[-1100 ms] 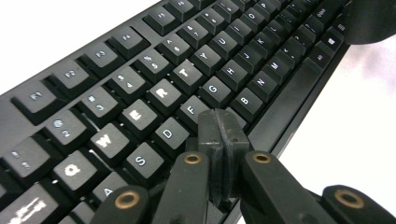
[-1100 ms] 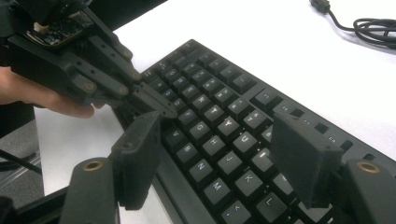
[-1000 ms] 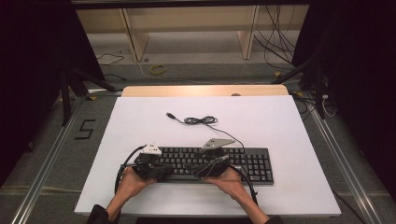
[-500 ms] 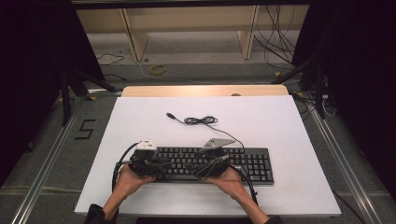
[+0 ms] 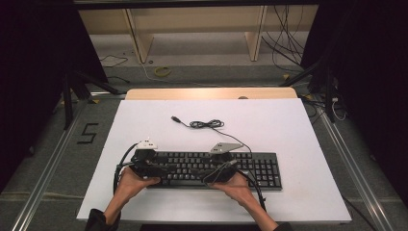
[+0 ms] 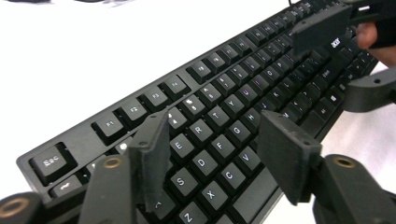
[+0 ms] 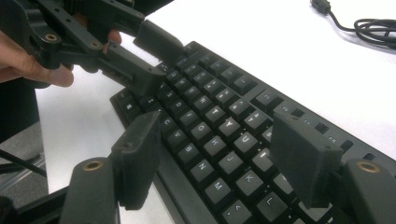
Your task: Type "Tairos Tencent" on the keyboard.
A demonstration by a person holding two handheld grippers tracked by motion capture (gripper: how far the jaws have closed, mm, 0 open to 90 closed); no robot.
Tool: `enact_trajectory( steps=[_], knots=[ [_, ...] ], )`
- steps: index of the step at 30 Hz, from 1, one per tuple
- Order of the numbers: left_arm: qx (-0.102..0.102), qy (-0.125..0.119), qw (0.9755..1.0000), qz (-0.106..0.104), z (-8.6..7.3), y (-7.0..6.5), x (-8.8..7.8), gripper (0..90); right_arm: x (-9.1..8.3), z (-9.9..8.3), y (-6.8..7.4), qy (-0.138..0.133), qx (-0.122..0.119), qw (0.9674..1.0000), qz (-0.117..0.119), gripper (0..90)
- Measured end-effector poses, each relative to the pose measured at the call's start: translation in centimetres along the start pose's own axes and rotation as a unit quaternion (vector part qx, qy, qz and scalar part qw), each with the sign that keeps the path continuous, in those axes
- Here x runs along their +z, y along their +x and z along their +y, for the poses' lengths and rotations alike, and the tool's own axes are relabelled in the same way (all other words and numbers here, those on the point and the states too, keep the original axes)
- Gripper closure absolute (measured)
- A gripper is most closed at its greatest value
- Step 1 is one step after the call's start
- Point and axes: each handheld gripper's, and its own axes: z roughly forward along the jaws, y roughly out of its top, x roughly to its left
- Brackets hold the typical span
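A black keyboard (image 5: 240,166) lies flat on the white table near the front edge, and its cable (image 5: 207,124) is coiled behind it. My left gripper (image 5: 156,169) hovers over the keyboard's left end. In the left gripper view the left gripper (image 6: 217,154) is open above the letter keys; its jaws have just been opening, with nothing gripped between them. My right gripper (image 5: 211,169) sits over the middle of the keyboard. In the right gripper view the right gripper (image 7: 219,154) is open above the keys, with the left gripper (image 7: 135,51) facing it farther along.
The white table top (image 5: 288,120) stretches behind and to the right of the keyboard. A wooden strip (image 5: 211,93) borders its far edge. Dark stands and loose cables (image 5: 288,38) lie on the floor beyond.
My left gripper has shifted slightly left at the keyboard's end and its jaws have spread apart. The right hand and the keyboard have stayed put.
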Motion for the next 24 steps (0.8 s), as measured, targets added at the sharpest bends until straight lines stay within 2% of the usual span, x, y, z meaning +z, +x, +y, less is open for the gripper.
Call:
enact_trajectory(
  steps=[18,20,24],
  knots=[
    [-0.024,-0.005,0.9997,-0.001,0.2,1.1,0.2,35.8,-0.2,0.0,0.1,-0.004,-0.001,1.0000,0.001,34.6],
    [-0.025,0.000,0.9997,0.001,0.2,1.3,0.4,37.1,-0.2,0.0,0.1,-0.004,-0.002,1.0000,0.001,34.6],
    [-0.021,0.009,0.9997,0.001,0.3,1.3,0.6,45.9,-0.3,0.0,0.1,-0.004,-0.003,1.0000,0.003,34.6]
  ],
)
